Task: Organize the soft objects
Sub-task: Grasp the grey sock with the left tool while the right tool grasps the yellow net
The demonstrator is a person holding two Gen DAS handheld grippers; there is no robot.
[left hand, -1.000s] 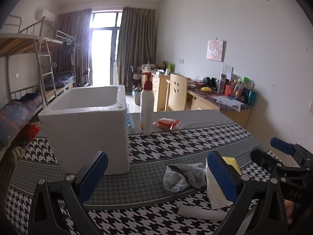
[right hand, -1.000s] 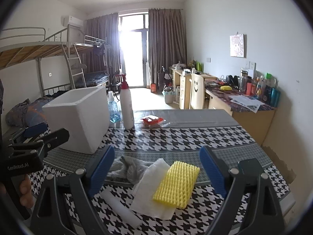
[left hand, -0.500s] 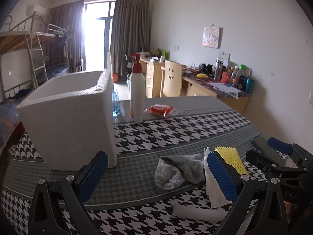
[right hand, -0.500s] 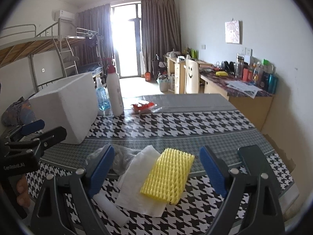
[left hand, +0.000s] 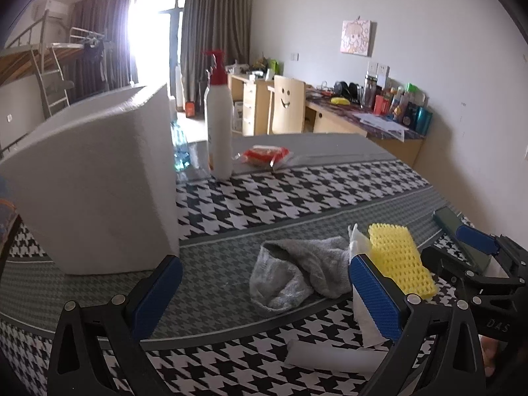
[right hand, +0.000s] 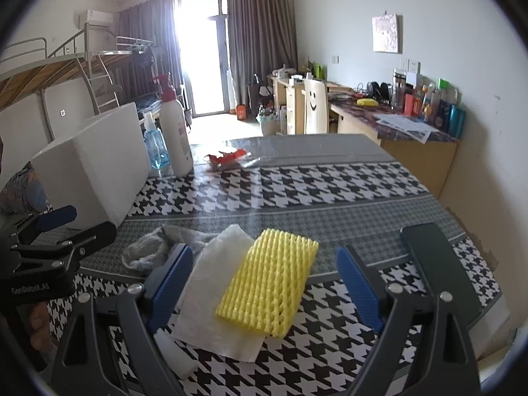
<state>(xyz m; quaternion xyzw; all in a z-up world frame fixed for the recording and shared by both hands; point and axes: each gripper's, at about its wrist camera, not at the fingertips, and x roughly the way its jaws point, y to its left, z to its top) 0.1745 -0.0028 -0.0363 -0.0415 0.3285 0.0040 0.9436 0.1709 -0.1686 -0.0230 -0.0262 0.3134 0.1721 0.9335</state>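
A crumpled grey sock [left hand: 297, 274] lies on the houndstooth tablecloth [left hand: 297, 198], beside a white tissue [right hand: 211, 297]. A yellow foam net [right hand: 270, 283] rests on that tissue. A short white roll [left hand: 330, 356] lies nearer the table's front edge. My left gripper [left hand: 264, 283] is open, low over the cloth, with the sock just beyond its fingertips. My right gripper [right hand: 264, 264] is open too, its blue pads standing on either side of the yellow net without touching it. Each gripper shows in the other's view: the left gripper [right hand: 59, 227], the right gripper [left hand: 452, 244].
A white foam box [left hand: 95, 181] stands at the left on the table. Behind it are a white pump bottle [left hand: 219, 132], a blue spray bottle [right hand: 155, 148] and a red packet [left hand: 267, 155]. A dark phone-like slab [right hand: 429, 254] lies at the right.
Both grippers have come down and moved closer to the pile of soft things. The foam box looms larger in the left view. Both stayed open.
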